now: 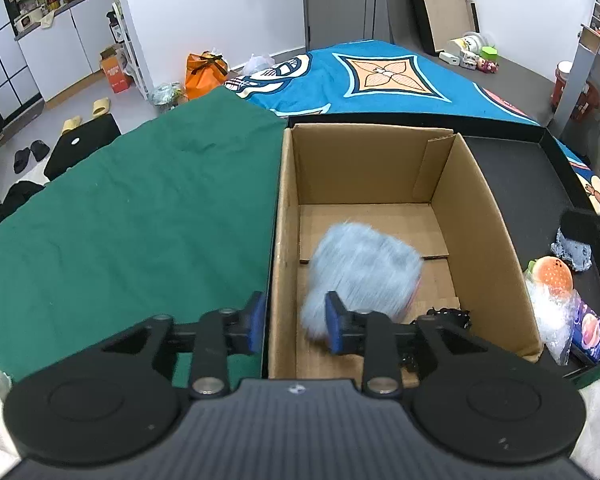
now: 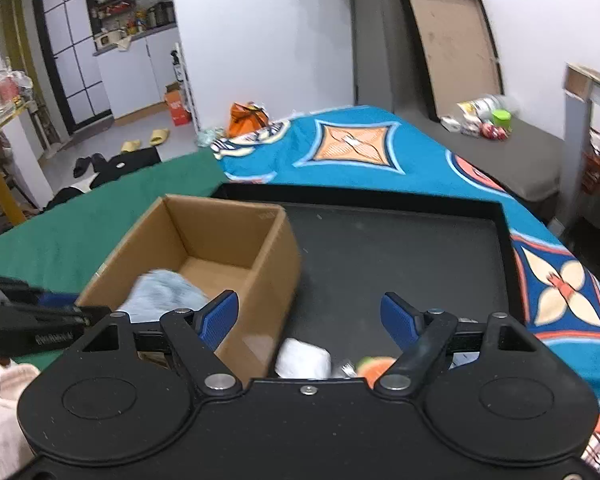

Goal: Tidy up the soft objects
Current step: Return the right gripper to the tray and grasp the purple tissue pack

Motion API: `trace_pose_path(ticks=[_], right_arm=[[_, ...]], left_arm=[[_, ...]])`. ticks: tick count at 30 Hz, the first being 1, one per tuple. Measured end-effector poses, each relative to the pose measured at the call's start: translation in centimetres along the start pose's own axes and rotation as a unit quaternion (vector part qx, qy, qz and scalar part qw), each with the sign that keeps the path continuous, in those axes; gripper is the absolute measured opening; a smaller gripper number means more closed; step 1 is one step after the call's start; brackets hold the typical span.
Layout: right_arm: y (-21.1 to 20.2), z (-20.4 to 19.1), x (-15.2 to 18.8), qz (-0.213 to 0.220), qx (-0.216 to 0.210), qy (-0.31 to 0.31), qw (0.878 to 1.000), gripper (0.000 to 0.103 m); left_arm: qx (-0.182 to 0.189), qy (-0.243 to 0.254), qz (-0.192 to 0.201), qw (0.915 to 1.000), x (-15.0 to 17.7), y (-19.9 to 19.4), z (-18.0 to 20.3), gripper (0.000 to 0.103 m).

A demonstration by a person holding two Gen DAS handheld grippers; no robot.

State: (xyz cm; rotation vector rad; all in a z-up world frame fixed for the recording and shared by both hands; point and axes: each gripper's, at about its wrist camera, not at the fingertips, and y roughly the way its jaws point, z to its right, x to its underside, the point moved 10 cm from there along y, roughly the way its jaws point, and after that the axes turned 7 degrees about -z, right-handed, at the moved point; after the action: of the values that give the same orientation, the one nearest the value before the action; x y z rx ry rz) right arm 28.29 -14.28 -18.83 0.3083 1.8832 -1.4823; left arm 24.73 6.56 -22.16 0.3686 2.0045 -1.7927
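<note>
Left gripper (image 1: 296, 322), low centre, has its fingers apart and empty above the box (image 1: 484, 216). Beyond them the blue fluff (image 1: 362, 268) sits blurred mid-box. Right gripper (image 2: 310, 318) gapes empty over the tray (image 2: 400, 256); reaching now, it could clip the box wall.

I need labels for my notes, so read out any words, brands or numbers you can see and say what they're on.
None can be read.
Left hand-held gripper: white lettering on its side, too blurred.
Orange carton: white print, too small.
Box: faint mark on its rim, illegible.
</note>
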Motion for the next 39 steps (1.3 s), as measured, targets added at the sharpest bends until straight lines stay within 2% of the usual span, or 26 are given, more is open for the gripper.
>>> trace_pose_path(ticks=[4,15,27,39], right_arm=[[-0.1,1.7,1.3,-0.014,0.008,0.013,1.000,0.078],[0.0,5.5,5.1,-0.050,0.018,0.054,0.997,0.077],[0.8,9.0,8.3,-0.087,0.038,0.075,0.993,0.077],[2.7,8.7,11.5,-0.150,0.034,0.044,0.987,0.077]], left_arm=[[-0.007,0.007,0.000,1.0000,-0.2,-0.2,0.4,0.048],[-0.016,0.022,-0.005,0.9996,-0.2,-0.6,1.6,0.061],[-0.028,0.037,-0.013,0.9988,-0.4,-0.2,2.4,0.065],[-0.044,0.046,-0.020,0.9978,-0.5,0.2,3.0,0.068]])
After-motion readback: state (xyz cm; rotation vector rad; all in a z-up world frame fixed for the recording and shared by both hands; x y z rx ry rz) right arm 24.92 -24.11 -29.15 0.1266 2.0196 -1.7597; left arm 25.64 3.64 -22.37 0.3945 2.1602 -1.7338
